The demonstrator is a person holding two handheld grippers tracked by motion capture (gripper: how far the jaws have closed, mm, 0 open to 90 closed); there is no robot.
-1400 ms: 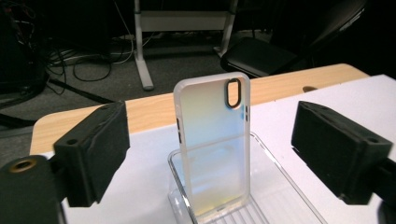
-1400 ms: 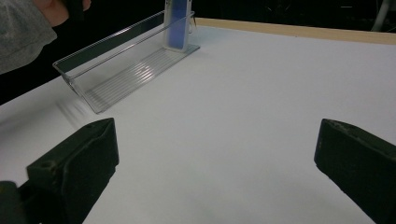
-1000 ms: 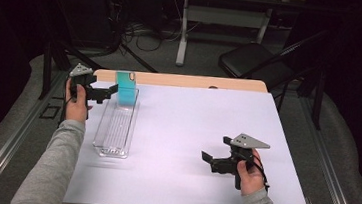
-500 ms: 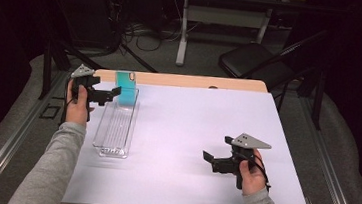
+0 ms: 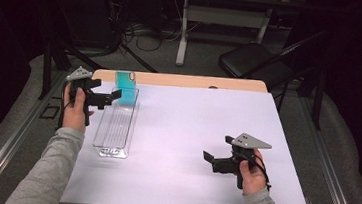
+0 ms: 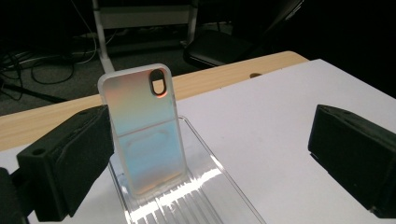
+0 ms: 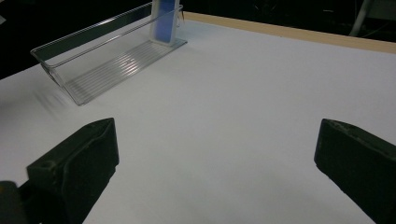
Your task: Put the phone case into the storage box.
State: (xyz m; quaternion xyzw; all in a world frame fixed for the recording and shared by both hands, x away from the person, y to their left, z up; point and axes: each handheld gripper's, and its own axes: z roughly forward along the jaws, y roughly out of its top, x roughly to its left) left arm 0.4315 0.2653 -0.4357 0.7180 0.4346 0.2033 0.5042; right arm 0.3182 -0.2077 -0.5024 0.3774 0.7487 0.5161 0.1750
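Shifted a touch toward the near end of the tray since a second ago, the left gripper (image 5: 111, 97); otherwise much as before, right gripper (image 5: 212, 158) in the same spot at the near right of the table. Held at the far left, beside a clear plastic tray (image 5: 114, 132), with matte black block jaws set wide apart and clamping nothing. Seen along those jaws in the left gripper view (image 6: 205, 154): a phone case (image 6: 144, 130) standing upright at the tray's far end, tilted slightly back, just beyond the left jaw and not pinched. Rounded corners, frosted translucent rim, glossy iridescent back running from peach through pale blue to pink, an oval camera cut-out near the top. From the high view, the same case (image 5: 126, 89) reading as plain teal. Long, narrow and rectangular, that tray, with thin see-through walls and a ribbed floor catching bright glare (image 6: 187, 196). Smooth, matte white sheet over the table (image 5: 192, 118), with a strip of pale wood edge along the far side. Low over the bare white surface, well apart from the tray, the right gripper (image 7: 215, 168), jaws likewise spread and empty; grey three-cornered plate on top. Farther off in the right gripper view, tray (image 7: 100, 56) and case (image 7: 164, 21), the case bluish from this side.
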